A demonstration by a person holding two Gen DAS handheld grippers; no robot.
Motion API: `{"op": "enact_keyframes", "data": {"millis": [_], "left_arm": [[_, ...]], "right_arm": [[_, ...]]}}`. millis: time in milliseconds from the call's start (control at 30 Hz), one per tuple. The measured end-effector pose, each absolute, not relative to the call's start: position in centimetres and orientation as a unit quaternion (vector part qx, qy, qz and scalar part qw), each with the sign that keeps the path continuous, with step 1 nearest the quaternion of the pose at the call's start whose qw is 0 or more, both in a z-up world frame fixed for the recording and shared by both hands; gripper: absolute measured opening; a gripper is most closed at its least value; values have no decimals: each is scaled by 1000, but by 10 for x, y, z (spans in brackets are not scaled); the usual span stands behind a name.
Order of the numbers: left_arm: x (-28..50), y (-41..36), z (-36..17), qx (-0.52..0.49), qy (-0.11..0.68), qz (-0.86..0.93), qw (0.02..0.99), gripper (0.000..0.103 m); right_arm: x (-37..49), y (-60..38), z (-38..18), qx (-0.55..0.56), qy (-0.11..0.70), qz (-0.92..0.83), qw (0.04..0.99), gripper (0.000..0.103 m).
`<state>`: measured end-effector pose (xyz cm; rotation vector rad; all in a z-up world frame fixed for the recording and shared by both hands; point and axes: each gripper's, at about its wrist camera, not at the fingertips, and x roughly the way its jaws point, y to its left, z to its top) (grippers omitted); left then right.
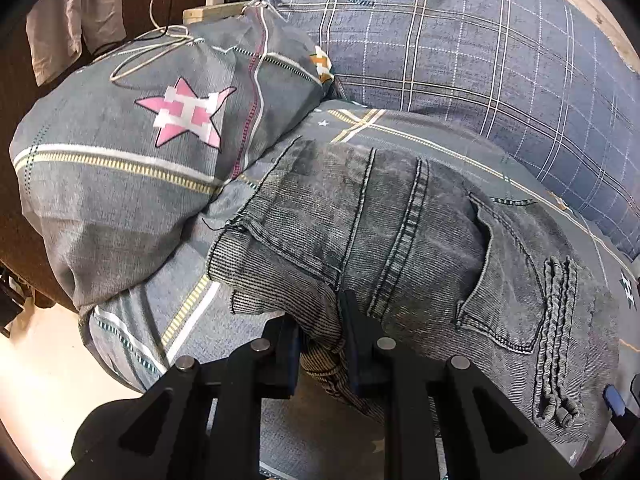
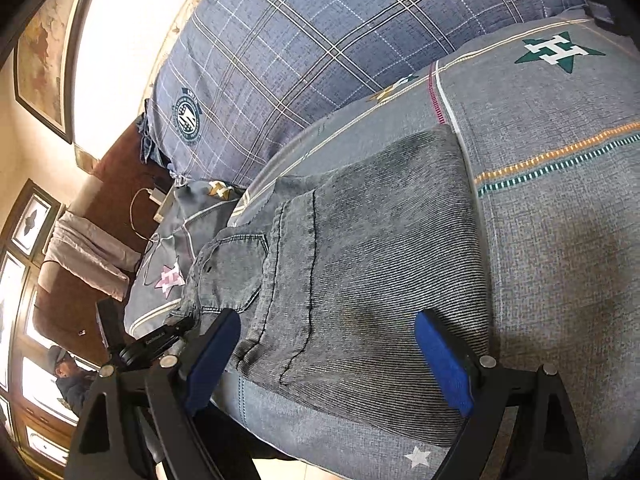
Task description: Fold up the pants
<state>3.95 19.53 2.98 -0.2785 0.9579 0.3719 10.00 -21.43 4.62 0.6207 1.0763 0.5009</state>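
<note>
Pinching a bunched edge of the pants (image 1: 400, 240), the left gripper (image 1: 320, 336) is seen with its black fingers (image 1: 352, 328) drawn narrow, denim caught between them near the pocket end. The right gripper (image 2: 328, 360) is spread wide, blue pads (image 2: 444, 364) well apart and nothing between them; the pants (image 2: 360, 272) lie directly ahead of it and partly under the gap.

The garment is laid on the grey bedspread (image 2: 560, 240), already in a compact stack, close to the near edge of the bed. A pillow (image 1: 120, 160) with a pink star sits just beside the pocket end; a blue plaid quilt (image 2: 320, 40) is bunched behind.

Long axis: in the right wrist view it is judged to run from the pocket end at the left to the plain ribbed end at the right, roughly across the line of the right fingers. The left gripper is at the pocket end and already engaged; the right is nearer the plain end but not gripping. The next fold is judged to turn on carrying one end over the other along that axis. Whether the left grip takes all layers cannot be told.
</note>
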Motion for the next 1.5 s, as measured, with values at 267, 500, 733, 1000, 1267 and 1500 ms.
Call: {"op": "enact_keyframes", "data": {"millis": [267,500,733,1000,1267,1500], "left_arm": [[40,193,34,-124,456,178,863,19],[46,176,53,-90,437,172,878,19],[48,173,50,-89,440,176,876,19],[53,146,79,-50,403,156,900,18],[33,21,127,115,295,52,947,17],[7,-110,74,229,307,-105,918,15]], "right_arm": [[97,-218,45,290,496,231,785,91],[96,-224,46,296,492,227,786,91],[94,-230,45,301,492,227,785,91],[96,-231,45,311,489,222,784,91],[90,-268,53,359,449,180,798,91],[81,-322,50,439,411,127,789,91]]}}
